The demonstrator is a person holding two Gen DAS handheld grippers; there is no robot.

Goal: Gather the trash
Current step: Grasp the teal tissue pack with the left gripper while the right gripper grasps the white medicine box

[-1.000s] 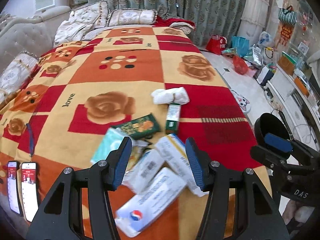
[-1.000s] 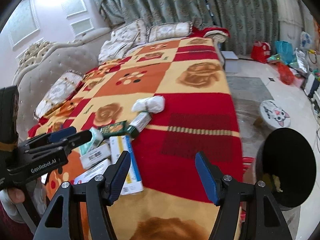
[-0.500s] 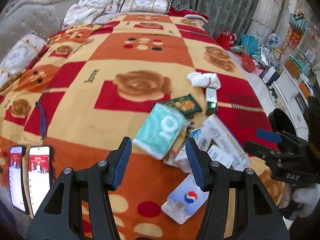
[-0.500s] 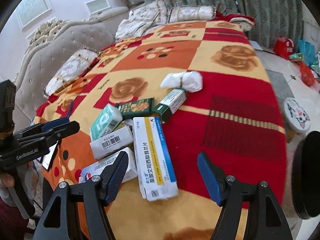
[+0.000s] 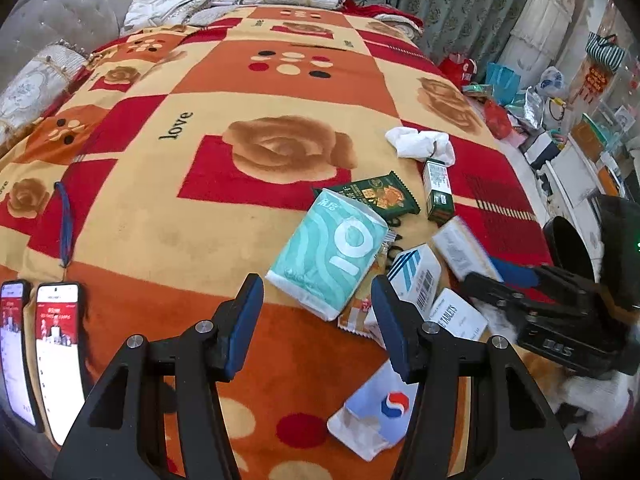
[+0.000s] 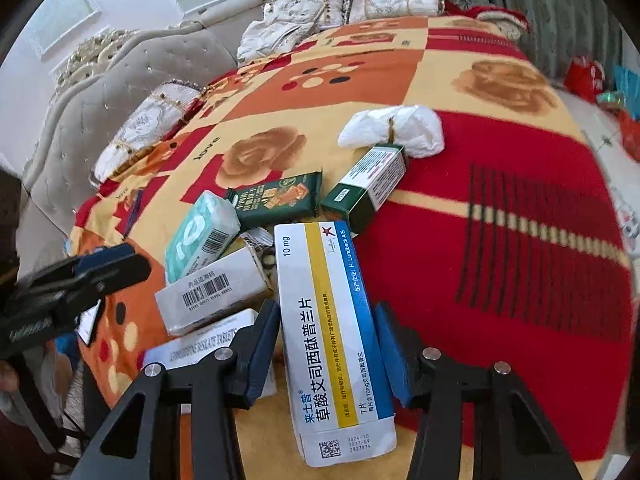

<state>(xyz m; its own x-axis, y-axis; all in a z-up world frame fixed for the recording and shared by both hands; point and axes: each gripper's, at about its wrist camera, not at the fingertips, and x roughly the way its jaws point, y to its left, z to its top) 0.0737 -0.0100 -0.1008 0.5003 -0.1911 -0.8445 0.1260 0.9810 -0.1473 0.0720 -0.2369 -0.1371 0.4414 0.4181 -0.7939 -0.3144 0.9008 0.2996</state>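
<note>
We note the right claw [image 6: 326, 344] has just been closing around the long white, yellow and blue medicine box [image 6: 334, 340], pads astride it (contact unclear), near the bed's [image 6: 500, 240] foot edge. The left claw [image 5: 316, 324] hangs spread above the blanket, beside the teal tissue pack [image 5: 332, 256].

— What's different with the right gripper [image 6: 326, 344]?
— It has come down over the long white medicine box [image 6: 332, 344]; its jaws have just been closing, with the box now between them.
— And the left gripper [image 5: 318, 320]?
— It moved lower and sideways, from over the boxes to beside the teal tissue pack [image 5: 330, 252].
</note>
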